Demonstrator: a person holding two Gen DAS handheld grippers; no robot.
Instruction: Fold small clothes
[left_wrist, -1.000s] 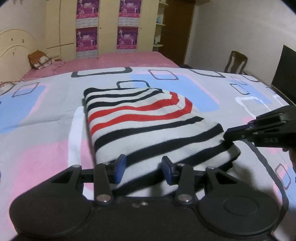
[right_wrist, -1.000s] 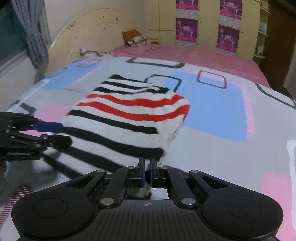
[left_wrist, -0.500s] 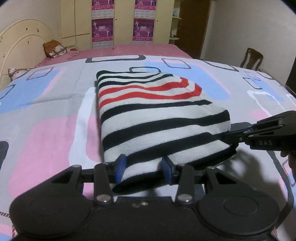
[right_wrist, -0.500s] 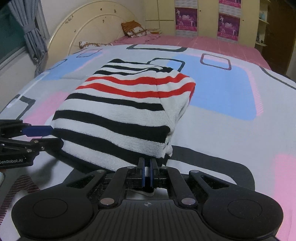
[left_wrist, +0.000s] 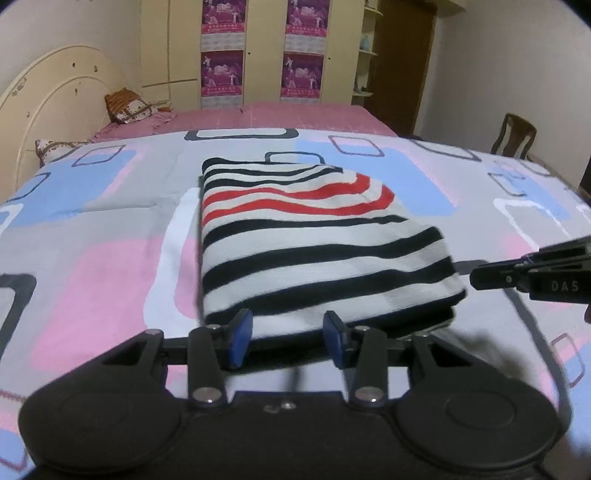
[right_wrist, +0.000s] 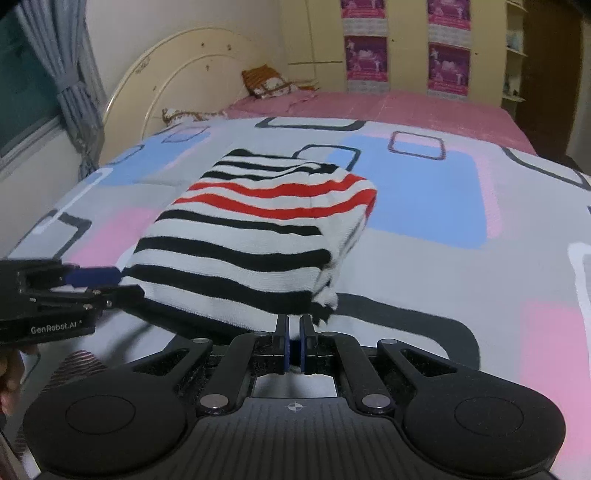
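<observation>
Striped garment (left_wrist: 317, 243) lies folded in a rough rectangle on the patterned bedspread (left_wrist: 92, 229), about mid-bed; black stripes on white at the near end, red stripes toward 12 o'clock. Same garment in the right wrist view (right_wrist: 255, 236), folded edge to 3 o'clock, a frayed-looking corner at its near right.

Left gripper (left_wrist: 288, 338): blue pads apart, jaws opening. Near hem of the garment sits at the level of the pads, between them; pads do not press on it. In the right wrist view this gripper (right_wrist: 107, 284) enters from 9 o'clock, tips just beside the garment's near left corner; whether they touch it I cannot tell.

Right gripper (right_wrist: 294, 345): pads clenched together, only a thin slit between them. Garment's near edge lies just beyond the tips; whether any cloth is caught in them cannot be made out. In the left wrist view it (left_wrist: 480, 277) comes in from 3 o'clock, tip just beside the garment's right corner, a small gap showing.

Far end of bed: pink sheet (right_wrist: 388, 107), pillow (right_wrist: 267, 83) by the headboard (right_wrist: 177, 74). Wooden chair (left_wrist: 515, 138) at 2 o'clock in the left wrist view.
</observation>
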